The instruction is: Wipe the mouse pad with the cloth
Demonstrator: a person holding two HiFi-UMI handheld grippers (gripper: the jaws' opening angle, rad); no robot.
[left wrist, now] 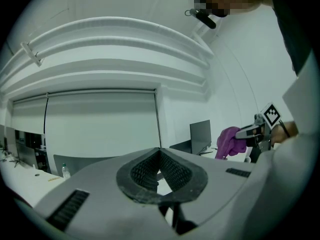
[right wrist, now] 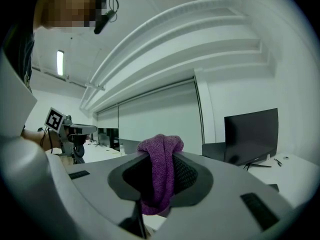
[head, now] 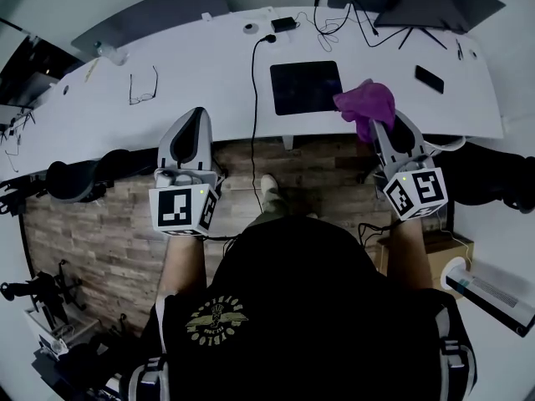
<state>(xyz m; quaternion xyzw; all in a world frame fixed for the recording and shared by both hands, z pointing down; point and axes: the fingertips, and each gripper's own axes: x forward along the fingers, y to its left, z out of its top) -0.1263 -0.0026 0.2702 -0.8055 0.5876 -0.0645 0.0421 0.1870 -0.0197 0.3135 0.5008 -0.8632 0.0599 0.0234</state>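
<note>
A black mouse pad (head: 305,88) lies flat on the white desk (head: 209,73), a little right of centre. My right gripper (head: 380,125) is shut on a purple cloth (head: 366,104) and holds it up over the desk's front edge, just right of the pad. In the right gripper view the cloth (right wrist: 160,176) is draped over and pinched between the jaws of the right gripper (right wrist: 161,151). My left gripper (head: 194,117) is at the desk's front edge, left of the pad, pointing up. Its jaws meet at the tips with nothing held in the left gripper (left wrist: 160,156).
A pair of glasses (head: 143,86) lies at the desk's left. A black cable (head: 253,98) runs down past the pad's left side. A phone (head: 429,78) and a monitor stand (head: 422,32) are at the right rear. Chairs (head: 75,178) flank the person.
</note>
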